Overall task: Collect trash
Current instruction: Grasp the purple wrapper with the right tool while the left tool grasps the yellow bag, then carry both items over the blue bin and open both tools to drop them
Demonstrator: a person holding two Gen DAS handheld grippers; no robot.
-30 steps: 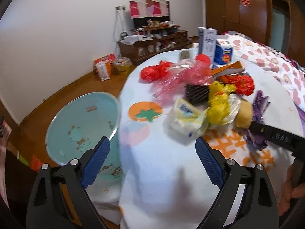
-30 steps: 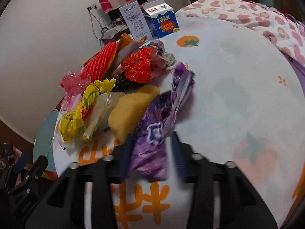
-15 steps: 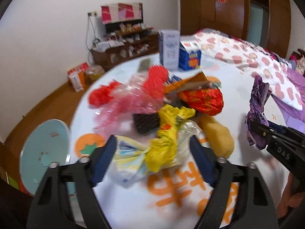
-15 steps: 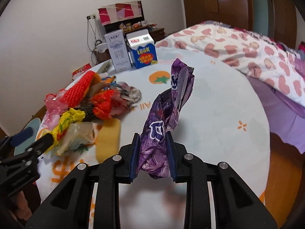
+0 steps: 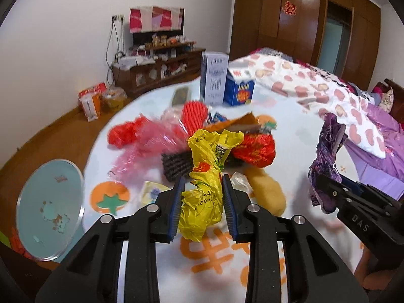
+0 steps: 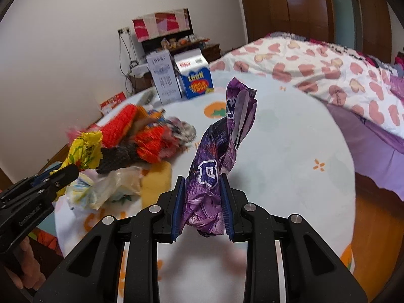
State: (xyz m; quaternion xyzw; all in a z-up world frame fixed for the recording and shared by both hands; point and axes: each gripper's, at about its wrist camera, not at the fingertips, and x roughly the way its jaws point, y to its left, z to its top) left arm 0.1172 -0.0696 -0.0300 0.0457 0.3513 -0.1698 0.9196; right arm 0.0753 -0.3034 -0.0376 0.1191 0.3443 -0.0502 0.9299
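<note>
two grippers, left gripper (image 5: pixel 202 202) closing on crumpled yellow bag (image 5: pixel 205 176) standing upright, right gripper (image 6: pixel 202 202) clamped on purple wrapper (image 6: pixel 219 156), long axis pointing up and away

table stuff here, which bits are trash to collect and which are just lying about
Trash for the job:
- yellow bag, left gripper closing on it
- purple wrapper, clamped in right gripper
- red wrapper
- pink plastic
- yellow sponge
- teal bin beside the table, probably where it goes

Just lying about:
- blue carton
- white box
- heart-print quilt
</note>
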